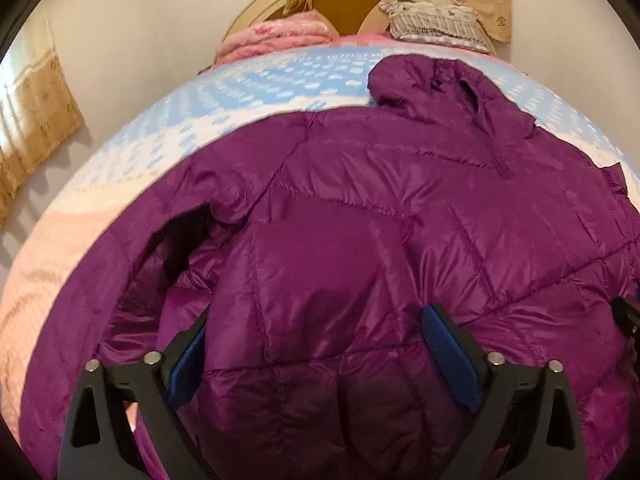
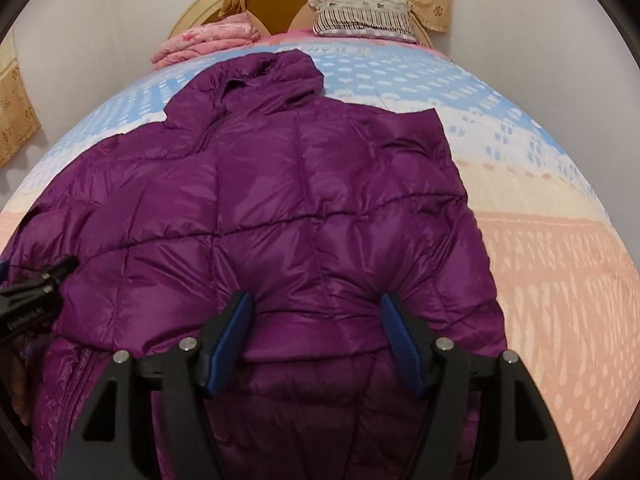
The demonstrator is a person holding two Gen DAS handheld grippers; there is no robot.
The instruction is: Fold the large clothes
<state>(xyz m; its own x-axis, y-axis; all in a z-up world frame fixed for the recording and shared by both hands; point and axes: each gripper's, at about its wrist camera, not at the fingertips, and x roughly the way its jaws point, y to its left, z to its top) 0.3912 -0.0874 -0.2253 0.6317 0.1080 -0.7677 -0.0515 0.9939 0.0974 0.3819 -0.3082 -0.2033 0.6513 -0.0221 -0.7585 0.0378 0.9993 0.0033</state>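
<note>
A purple quilted hooded puffer jacket point(image 1: 360, 208) lies spread on the bed, hood toward the headboard; it also shows in the right wrist view point(image 2: 300, 200). My left gripper point(image 1: 316, 320) is open, its blue-padded fingers point(image 1: 444, 344) wide apart over the jacket's lower part, with puffy fabric bulging between them. My right gripper point(image 2: 316, 308) is open too, its fingers point(image 2: 396, 328) astride a fold of the jacket near the hem. The left gripper's edge shows at the far left of the right wrist view point(image 2: 36, 284). A sleeve opening point(image 1: 180, 240) lies at the jacket's left.
The bed sheet point(image 2: 540, 220) is blue with white dots at the far end and peach nearer. A folded pink blanket point(image 2: 208, 40) and a striped pillow point(image 2: 364, 16) lie by the round headboard point(image 2: 280, 0). Beige curtains point(image 1: 32, 128) hang on the walls.
</note>
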